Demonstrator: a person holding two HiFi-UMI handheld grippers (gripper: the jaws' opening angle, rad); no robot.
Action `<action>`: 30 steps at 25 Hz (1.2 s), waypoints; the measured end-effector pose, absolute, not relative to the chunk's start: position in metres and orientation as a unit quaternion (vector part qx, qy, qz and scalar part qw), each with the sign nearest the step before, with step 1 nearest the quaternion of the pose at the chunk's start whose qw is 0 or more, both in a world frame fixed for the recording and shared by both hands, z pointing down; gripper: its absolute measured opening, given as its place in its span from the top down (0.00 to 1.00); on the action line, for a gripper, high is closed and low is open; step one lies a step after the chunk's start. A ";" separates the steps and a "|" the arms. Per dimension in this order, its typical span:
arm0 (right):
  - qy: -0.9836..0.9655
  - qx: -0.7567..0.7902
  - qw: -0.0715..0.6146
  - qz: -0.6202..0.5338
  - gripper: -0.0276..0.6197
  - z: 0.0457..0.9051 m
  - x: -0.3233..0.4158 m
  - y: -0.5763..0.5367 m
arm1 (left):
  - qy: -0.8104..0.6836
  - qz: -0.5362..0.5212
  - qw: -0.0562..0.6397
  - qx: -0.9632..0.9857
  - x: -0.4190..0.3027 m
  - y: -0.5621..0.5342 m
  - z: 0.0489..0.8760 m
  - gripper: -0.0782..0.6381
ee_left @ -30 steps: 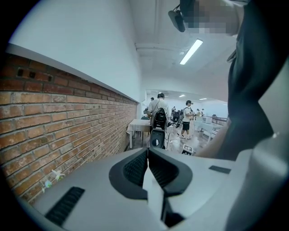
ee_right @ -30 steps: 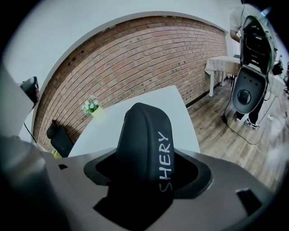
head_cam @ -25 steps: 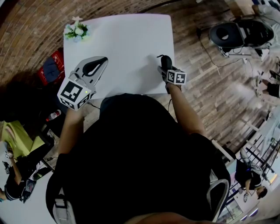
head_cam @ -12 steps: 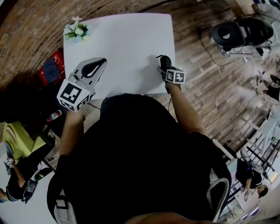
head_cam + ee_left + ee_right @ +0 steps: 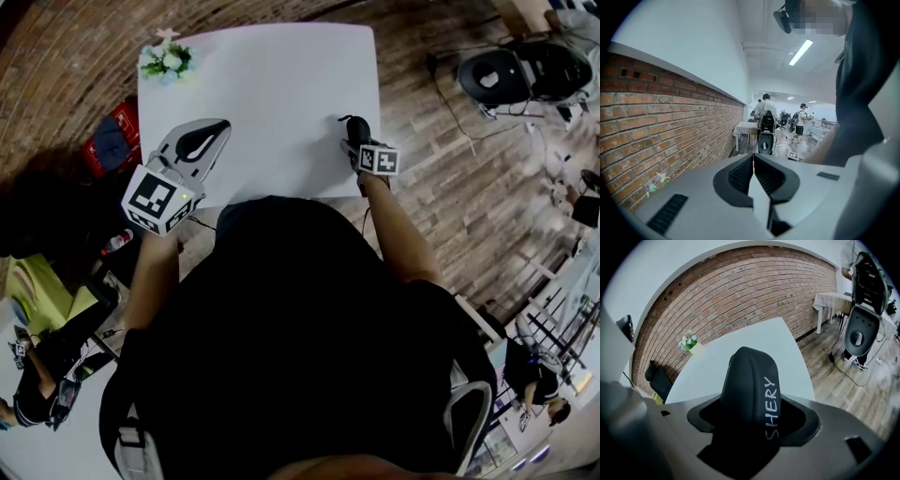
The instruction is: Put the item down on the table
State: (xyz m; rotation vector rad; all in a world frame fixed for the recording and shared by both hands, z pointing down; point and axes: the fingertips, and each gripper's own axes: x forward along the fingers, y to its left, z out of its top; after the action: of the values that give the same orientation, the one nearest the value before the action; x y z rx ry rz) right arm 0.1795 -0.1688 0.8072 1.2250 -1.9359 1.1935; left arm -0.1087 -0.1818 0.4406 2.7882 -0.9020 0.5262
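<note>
A black, rounded item with white lettering (image 5: 751, 380) sticks out from between the jaws of my right gripper (image 5: 752, 414), which is shut on it. In the head view this gripper (image 5: 357, 141) holds the black item (image 5: 357, 127) over the right part of the white table (image 5: 262, 84), near its front edge. Whether the item touches the tabletop cannot be told. My left gripper (image 5: 219, 127) hovers over the table's front left part. Its jaws are pressed together with nothing between them (image 5: 753, 161).
A small bunch of flowers (image 5: 167, 61) stands at the table's far left corner, also seen from the right gripper (image 5: 689, 341). A red bag (image 5: 111, 141) lies on the floor to the left. A black and white machine (image 5: 511, 75) stands on the wooden floor to the right.
Both grippers keep nearly the same places over the table. The head view has shifted slightly, and the right gripper still holds the black item.
</note>
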 end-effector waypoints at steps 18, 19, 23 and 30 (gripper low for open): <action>-0.710 0.459 0.287 0.450 0.41 0.825 0.177 -0.177 | -0.304 0.182 0.091 0.931 -0.118 -0.188 0.451 0.87; -0.710 0.459 0.288 0.451 0.41 0.826 0.177 -0.176 | -0.304 0.182 0.092 0.930 -0.118 -0.188 0.452 0.87; -0.708 0.458 0.289 0.453 0.41 0.828 0.174 -0.178 | -0.304 0.183 0.095 0.930 -0.118 -0.190 0.455 0.87; -0.706 0.458 0.302 0.448 0.41 0.835 0.174 -0.179 | -0.301 0.187 0.097 0.930 -0.117 -0.190 0.460 0.87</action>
State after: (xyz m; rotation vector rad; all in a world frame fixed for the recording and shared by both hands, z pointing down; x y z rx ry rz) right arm 0.1740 -0.1793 0.8354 1.2158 -1.8715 1.1885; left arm -0.1174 -0.1904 0.4601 2.7542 -0.8904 0.5524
